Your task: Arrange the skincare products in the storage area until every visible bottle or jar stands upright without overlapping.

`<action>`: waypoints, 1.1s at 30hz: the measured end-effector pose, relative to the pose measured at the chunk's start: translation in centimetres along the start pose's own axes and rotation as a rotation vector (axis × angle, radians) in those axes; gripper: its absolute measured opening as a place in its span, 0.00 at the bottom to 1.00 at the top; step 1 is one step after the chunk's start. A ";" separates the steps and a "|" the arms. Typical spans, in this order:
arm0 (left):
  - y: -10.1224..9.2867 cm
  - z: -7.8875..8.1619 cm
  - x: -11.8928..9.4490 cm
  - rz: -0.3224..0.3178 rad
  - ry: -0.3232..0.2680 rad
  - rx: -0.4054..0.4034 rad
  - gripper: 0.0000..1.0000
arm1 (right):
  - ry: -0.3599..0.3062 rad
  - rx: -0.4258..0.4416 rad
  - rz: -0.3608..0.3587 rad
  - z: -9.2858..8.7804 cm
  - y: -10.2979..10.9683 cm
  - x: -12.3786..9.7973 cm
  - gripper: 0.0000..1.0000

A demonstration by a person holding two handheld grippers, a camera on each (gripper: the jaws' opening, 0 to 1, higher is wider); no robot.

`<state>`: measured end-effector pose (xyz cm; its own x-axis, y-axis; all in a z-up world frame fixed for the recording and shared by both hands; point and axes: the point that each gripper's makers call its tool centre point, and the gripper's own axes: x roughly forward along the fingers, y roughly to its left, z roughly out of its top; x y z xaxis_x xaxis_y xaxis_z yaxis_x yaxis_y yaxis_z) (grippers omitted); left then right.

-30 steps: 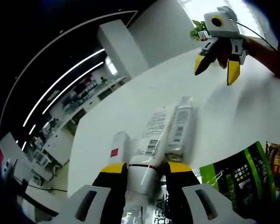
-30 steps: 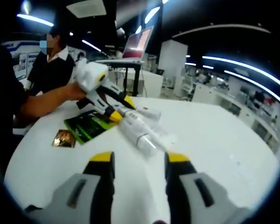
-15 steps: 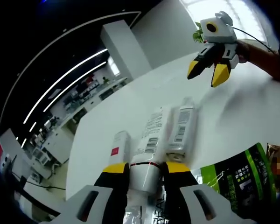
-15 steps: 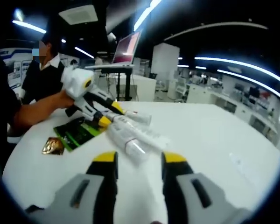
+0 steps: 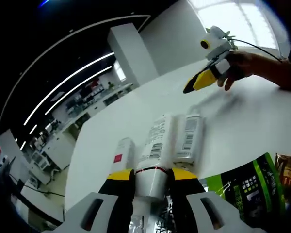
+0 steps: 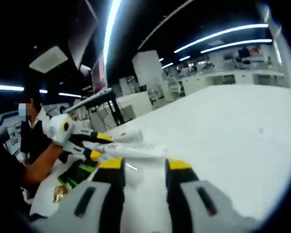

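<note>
Three white skincare tubes lie side by side on the white table [image 5: 242, 121]. My left gripper [image 5: 152, 174] is shut on the capped end of the middle tube [image 5: 157, 138]. A second tube [image 5: 188, 138] lies right of it, and a smaller tube with a red label [image 5: 122, 154] lies left. My right gripper [image 5: 194, 86], held by a hand [image 5: 242, 68], hovers above the table beyond the tubes. In the right gripper view, the right gripper [image 6: 144, 165] is open and empty, and the left gripper [image 6: 99, 146] grips the tubes [image 6: 133, 150] just ahead.
A green packet [image 5: 242, 187] and a brown-gold sachet [image 5: 287, 170] lie flat right of the left gripper; both also show as the green packet [image 6: 75, 174] and sachet [image 6: 58, 194]. A person [image 6: 31, 141] sits at the table's left. An open laptop [image 6: 97, 77] stands behind.
The right gripper has swung left toward the tubes and turned side-on, and its view has rolled and drawn nearer to them. The left gripper keeps its hold on the middle tube.
</note>
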<state>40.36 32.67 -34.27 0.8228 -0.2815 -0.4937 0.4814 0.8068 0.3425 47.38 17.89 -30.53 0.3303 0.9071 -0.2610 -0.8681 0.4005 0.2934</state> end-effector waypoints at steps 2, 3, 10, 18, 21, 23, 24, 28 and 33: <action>0.0 0.0 0.1 0.000 -0.002 0.002 0.28 | 0.014 0.022 -0.007 -0.1 -0.4 0.5 0.30; 0.0 0.1 0.1 -0.001 -0.004 0.003 0.28 | 0.023 0.034 -0.004 -0.2 -0.5 0.8 0.30; 0.1 0.1 0.3 0.001 -0.010 0.012 0.28 | 0.070 0.129 0.001 -1.1 -0.4 2.4 0.29; 0.0 0.1 0.3 -0.005 -0.019 0.017 0.27 | 0.078 0.274 0.007 -1.0 -1.6 3.9 0.28; -0.2 0.2 0.4 -0.014 -0.026 0.023 0.27 | 0.087 0.316 0.012 -1.4 -1.5 4.4 0.28; -0.4 0.3 0.4 -0.023 -0.031 0.029 0.27 | 0.083 0.335 0.016 -1.6 -1.3 4.7 0.28; -0.5 0.4 0.4 -0.026 -0.034 0.031 0.27 | 0.082 0.352 0.019 -1.6 -1.3 4.9 0.27; -0.6 0.5 0.4 -0.037 -0.041 0.034 0.26 | 0.057 0.407 0.018 -1.4 -1.5 5.3 0.25; -1.0 0.6 0.3 -0.051 -0.052 0.037 0.25 | 0.034 0.453 0.020 -1.1 -1.9 5.9 0.20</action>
<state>40.35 31.49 -34.29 0.8111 -0.3489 -0.4695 0.5330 0.7715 0.3475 50.58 22.32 -33.63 0.2959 0.9135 -0.2790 -0.6223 0.4060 0.6692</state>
